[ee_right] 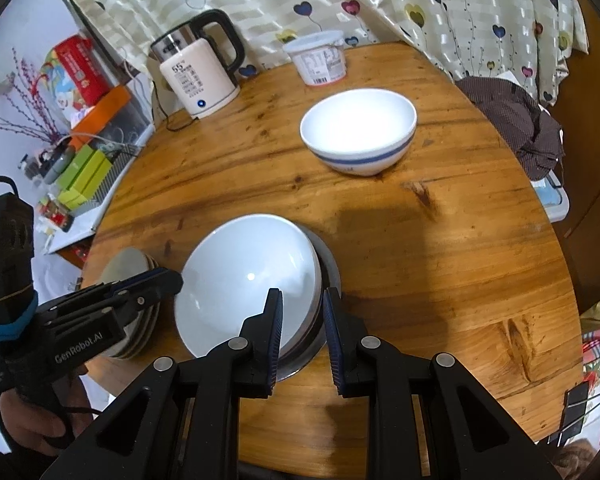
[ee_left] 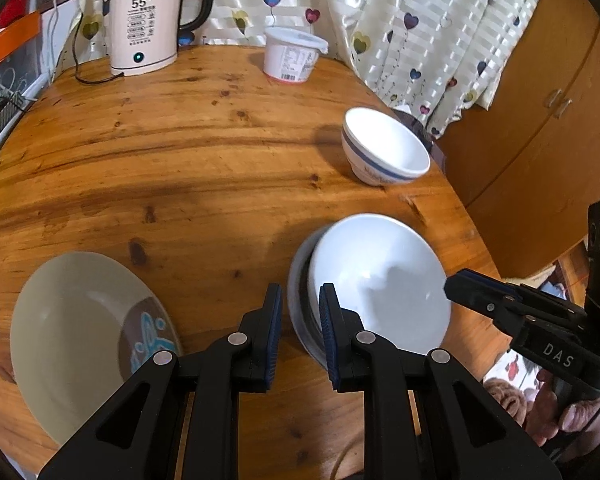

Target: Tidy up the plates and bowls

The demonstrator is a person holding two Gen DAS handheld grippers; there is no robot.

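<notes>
Two grippers (ee_left: 300, 328) (ee_right: 302, 332), maybe clamping white bowl (ee_right: 248, 280) rim.

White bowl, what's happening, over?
Left gripper and right gripper straddle opposite rims, grip unclear. White bowl nested in metal bowl. Nothing blocking.

Near the front edge of the round wooden table (ee_right: 440, 240), a plain white ceramic bowl (ee_left: 380, 280) nested, tilted, in a grey metal bowl (ee_left: 300, 320) beneath it. Farther back and apart, upright and empty: a white ceramic bowl with a blue band (ee_right: 360, 132). At the left edge, a stack of shallow cream plates (ee_left: 80, 328), the top one bearing a blue motif.
</notes>
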